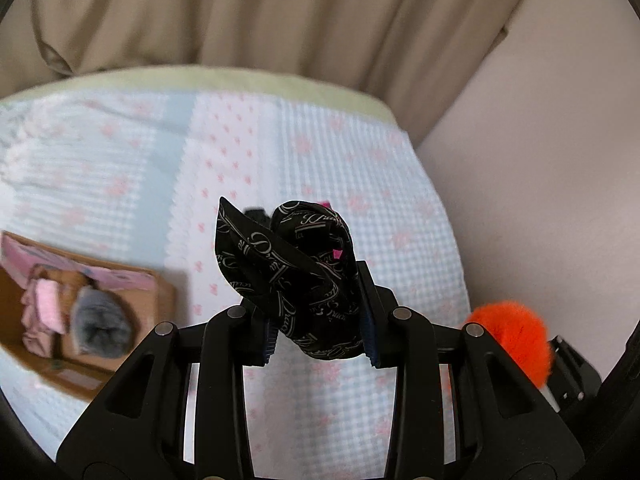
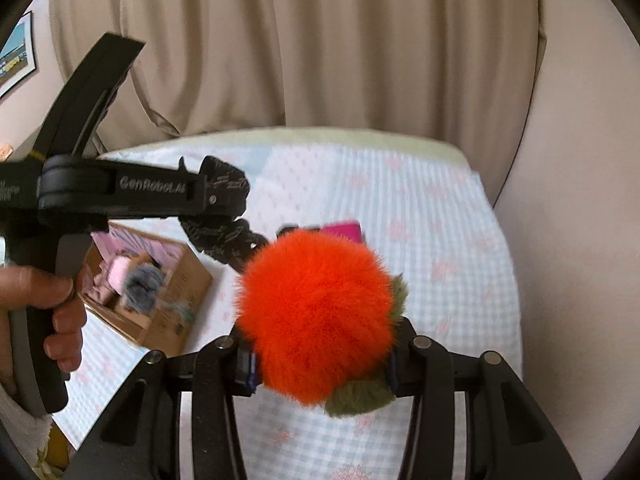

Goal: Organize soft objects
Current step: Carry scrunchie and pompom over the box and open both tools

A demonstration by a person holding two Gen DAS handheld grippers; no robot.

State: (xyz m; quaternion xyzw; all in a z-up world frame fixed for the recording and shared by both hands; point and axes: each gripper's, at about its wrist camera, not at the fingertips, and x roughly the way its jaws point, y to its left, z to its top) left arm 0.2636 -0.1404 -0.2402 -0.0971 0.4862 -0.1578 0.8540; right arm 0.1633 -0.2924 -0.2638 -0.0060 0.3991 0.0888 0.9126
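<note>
At the far left of both views sits an open cardboard box (image 1: 100,312) on the checked bedspread (image 1: 360,160), already holding a grey fluffy pom-pom (image 1: 100,326) and some pink soft pieces (image 1: 42,310) beside it. In the right wrist view a hand (image 2: 44,312) grips the handle of the left gripper (image 1: 320,320), which hangs above the bed near the box.

The left gripper's jaws are clamped on a black scrunchie (image 1: 296,276) printed with pale script; its blue pads pinch the lower folds while the rest stands up loosely above the fingertips. It looks light and limp, with slick fabric that could slide, so a bite across a bunched fold, as here, seems the safest hold.

Further right, the right gripper (image 2: 320,364) is closed on an orange fur pom-pom (image 2: 316,316) with an olive fur piece (image 2: 360,396) attached below it. The fluff squashes easily and weighs little; I judge the pads need to reach the firm core, since fur alone would slip out.

Beyond it, a pink item (image 2: 344,232) lies on the bedspread, partly hidden and too blurred to identify. Beige curtains (image 2: 320,40) hang behind the bed
</note>
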